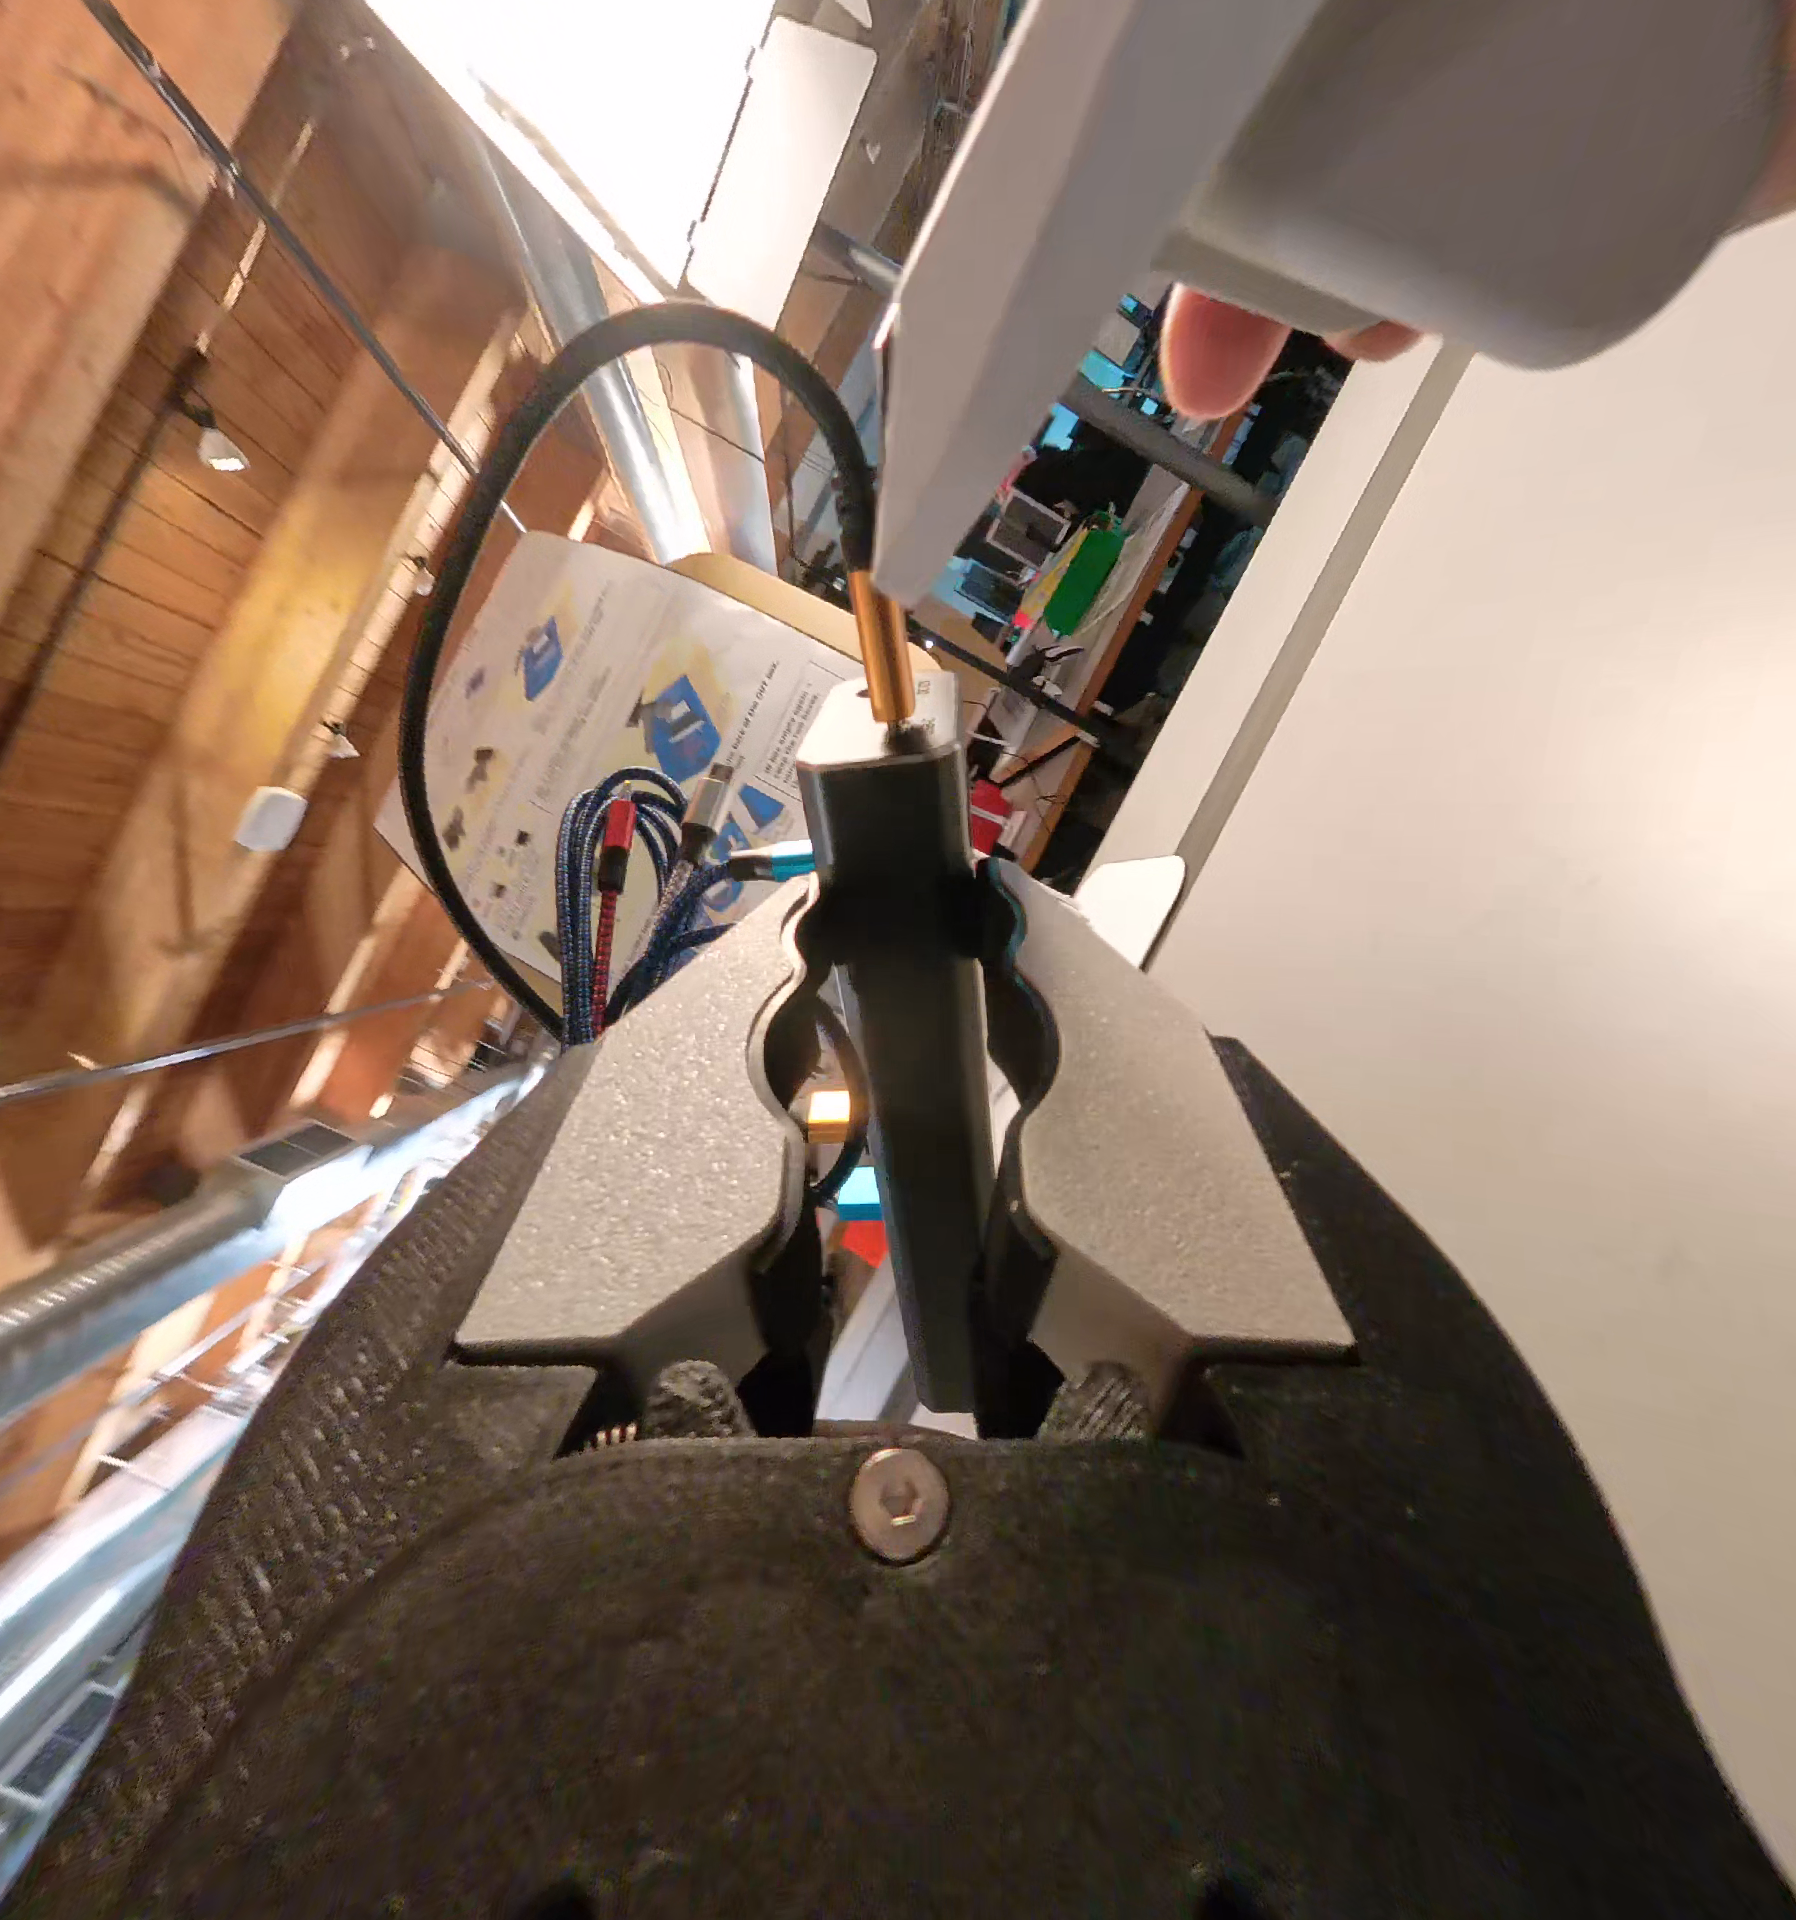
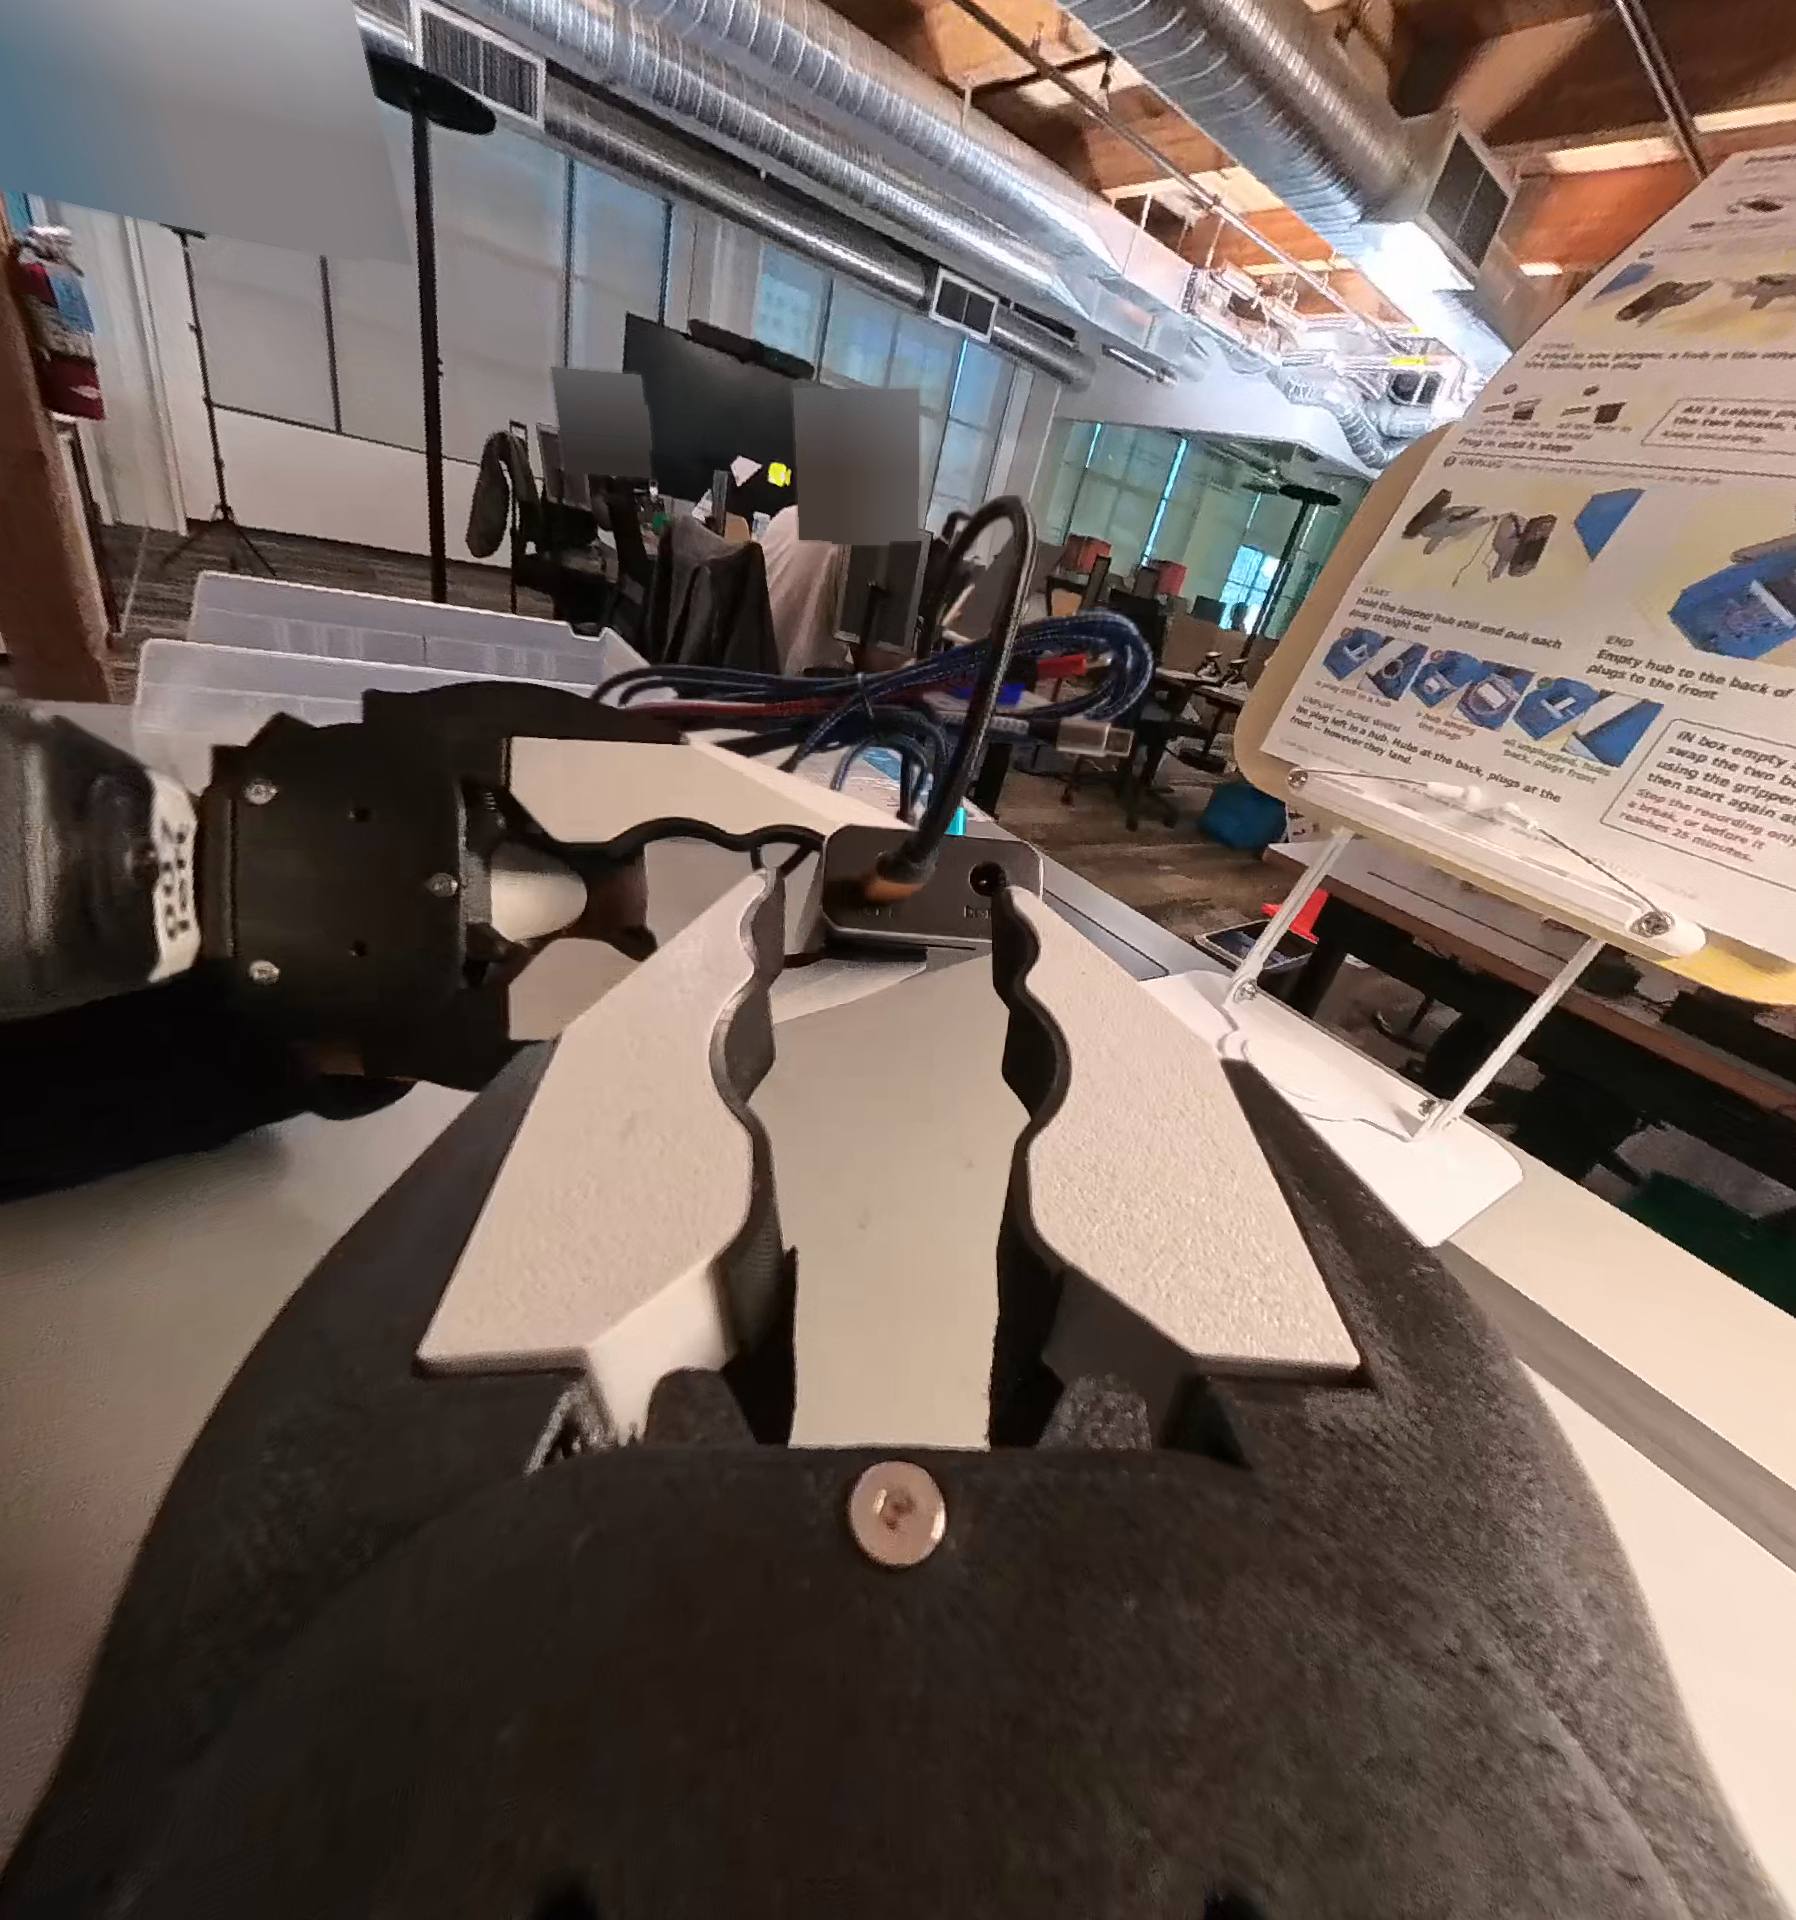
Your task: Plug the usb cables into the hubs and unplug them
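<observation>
My left gripper (image 1: 904, 894) is shut on a dark grey hub (image 1: 899, 997) and holds it in the air. A black braided cable (image 1: 437, 665) loops round to its orange plug (image 1: 886, 655), which sits in the hub's end face. A white finger (image 1: 935, 436) of my right gripper lies right beside that plug. In the right wrist view my right gripper (image 2: 889, 902) is open, its fingertips on either side of the hub's end (image 2: 951, 888) and plug (image 2: 886, 885). My left gripper (image 2: 686, 873) reaches in from the left.
Blue and red braided cables (image 1: 613, 914) with silver and teal plugs hang at the hub's side and also show in the right wrist view (image 2: 977, 675). An instruction board (image 2: 1600, 623) stands on the white table (image 2: 1496, 1351) at right. White bins (image 2: 354, 634) are behind.
</observation>
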